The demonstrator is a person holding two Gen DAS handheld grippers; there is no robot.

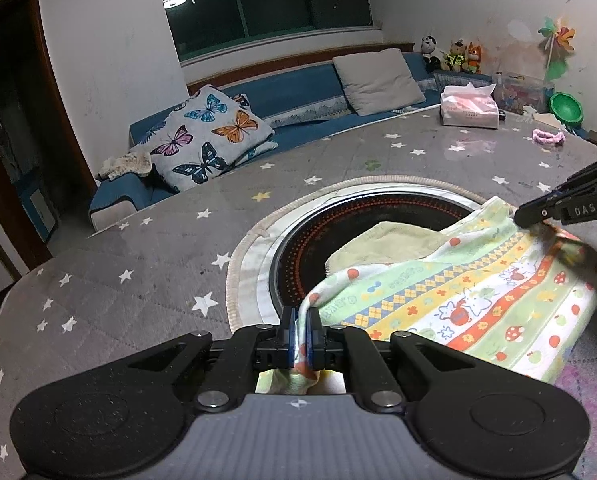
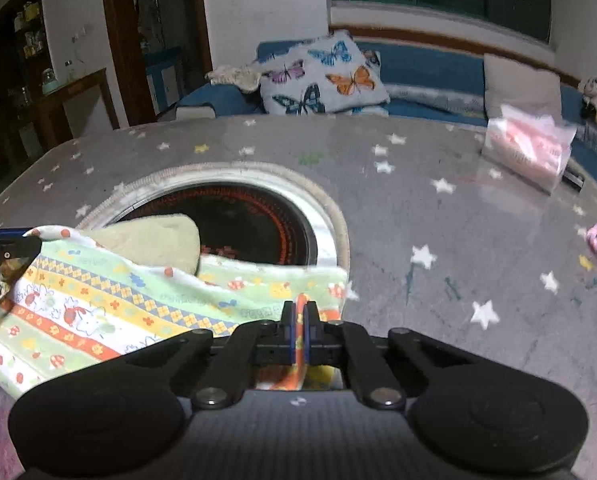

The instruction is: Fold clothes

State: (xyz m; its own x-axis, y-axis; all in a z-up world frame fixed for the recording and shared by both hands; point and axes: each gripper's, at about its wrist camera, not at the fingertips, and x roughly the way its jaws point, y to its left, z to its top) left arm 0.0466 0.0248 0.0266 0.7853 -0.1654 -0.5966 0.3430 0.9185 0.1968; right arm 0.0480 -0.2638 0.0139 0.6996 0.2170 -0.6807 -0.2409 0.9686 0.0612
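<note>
Night-lit living room: dark window, blue sofa (image 1: 282,92) along the far wall with a butterfly cushion (image 1: 202,136) and a plain grey cushion (image 1: 378,80), soft toys in the corner. Foreground is a table under a grey star-print cover (image 1: 138,248), with a round cut-out framing a black hob (image 1: 362,232) ringed in red dots. On the far side of the table sit a tissue pack (image 1: 469,106) and a pink hair band (image 1: 548,137). The task's cloth, a towel (image 1: 478,300) striped in green, yellow, orange and white with cartoon mushrooms and rabbits, lies across the near edge of the hob and onto the cover, its pale green underside turned up over the hob. Left gripper (image 1: 303,330): blue-padded jaws pinched nearly together on one corner of the towel, fabric bunched between the pads and hanging below them. Right gripper (image 2: 298,326): jaws likewise clamped tight, an orange-striped edge of the towel caught between the pads; in the left wrist view it shows as a black arm at the towel's far right corner. The towel sags between the two pinch points. The right wrist view is slightly blurred.
</note>
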